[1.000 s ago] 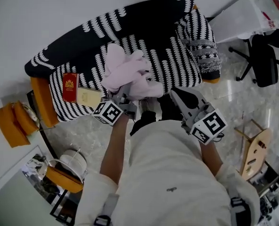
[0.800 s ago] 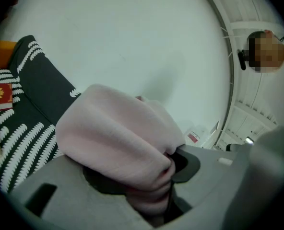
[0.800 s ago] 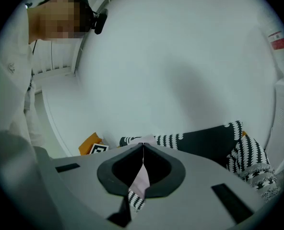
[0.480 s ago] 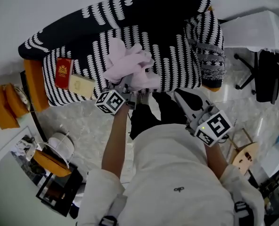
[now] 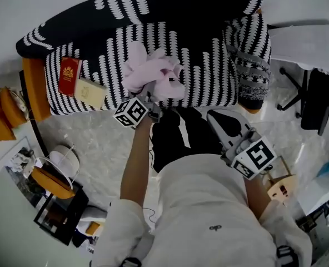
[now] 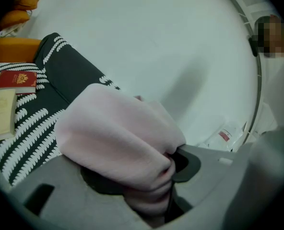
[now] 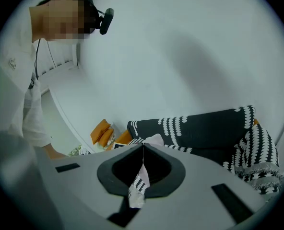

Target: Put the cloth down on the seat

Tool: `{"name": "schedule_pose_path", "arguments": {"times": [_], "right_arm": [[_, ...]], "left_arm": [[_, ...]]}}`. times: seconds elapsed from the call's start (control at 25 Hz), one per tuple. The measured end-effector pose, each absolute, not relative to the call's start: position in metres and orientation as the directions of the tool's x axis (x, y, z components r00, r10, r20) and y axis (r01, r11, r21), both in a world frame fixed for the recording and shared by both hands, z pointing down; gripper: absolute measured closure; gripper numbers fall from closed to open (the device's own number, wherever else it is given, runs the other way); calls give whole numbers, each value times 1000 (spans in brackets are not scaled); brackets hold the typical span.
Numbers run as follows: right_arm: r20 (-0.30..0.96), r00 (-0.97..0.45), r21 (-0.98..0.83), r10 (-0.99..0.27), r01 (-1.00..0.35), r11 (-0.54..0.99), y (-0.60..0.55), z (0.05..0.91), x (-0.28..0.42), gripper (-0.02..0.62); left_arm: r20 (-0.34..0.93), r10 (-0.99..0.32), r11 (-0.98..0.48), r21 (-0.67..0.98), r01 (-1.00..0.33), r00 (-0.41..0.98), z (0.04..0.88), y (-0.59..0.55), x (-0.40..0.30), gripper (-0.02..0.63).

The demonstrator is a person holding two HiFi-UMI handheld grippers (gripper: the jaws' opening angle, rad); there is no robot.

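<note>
Pinching the pink cloth point(image 5: 153, 77) between clamped fingers point(image 6: 60, 190), the left gripper point(image 5: 152, 109) holds it bunched on the striped sofa seat point(image 5: 203, 77), likely ready to let go. The right gripper point(image 5: 215, 117) hangs back, fingers together and empty.

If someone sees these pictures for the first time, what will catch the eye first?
The pink cloth stands out most: it is bunched over the middle of the black-and-white sofa seat, with one end pinched in the left tool. At the seat's left end, a red booklet and a cream box lie side by side. The right tool hangs shut and empty in front of the seat.
</note>
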State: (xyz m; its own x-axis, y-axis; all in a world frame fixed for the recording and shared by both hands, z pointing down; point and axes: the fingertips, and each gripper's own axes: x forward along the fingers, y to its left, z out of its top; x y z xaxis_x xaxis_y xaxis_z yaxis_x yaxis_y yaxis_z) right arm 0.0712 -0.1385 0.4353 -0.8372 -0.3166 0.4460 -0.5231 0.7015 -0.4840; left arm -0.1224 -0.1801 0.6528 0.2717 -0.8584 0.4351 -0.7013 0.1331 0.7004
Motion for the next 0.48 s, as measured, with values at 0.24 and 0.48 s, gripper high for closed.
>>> {"name": "schedule_pose_path", "arguments": {"times": [0.24, 0.48], "right_arm": [[470, -834, -498, -288, -520, 694, -142, 455, 72, 586], [484, -838, -508, -251, -503, 699, -139, 471, 64, 586]], "left_arm": [[477, -838, 166, 683, -711, 263, 696, -182, -124, 373], [521, -820, 225, 673, -704, 236, 739, -184, -129, 365]]}}
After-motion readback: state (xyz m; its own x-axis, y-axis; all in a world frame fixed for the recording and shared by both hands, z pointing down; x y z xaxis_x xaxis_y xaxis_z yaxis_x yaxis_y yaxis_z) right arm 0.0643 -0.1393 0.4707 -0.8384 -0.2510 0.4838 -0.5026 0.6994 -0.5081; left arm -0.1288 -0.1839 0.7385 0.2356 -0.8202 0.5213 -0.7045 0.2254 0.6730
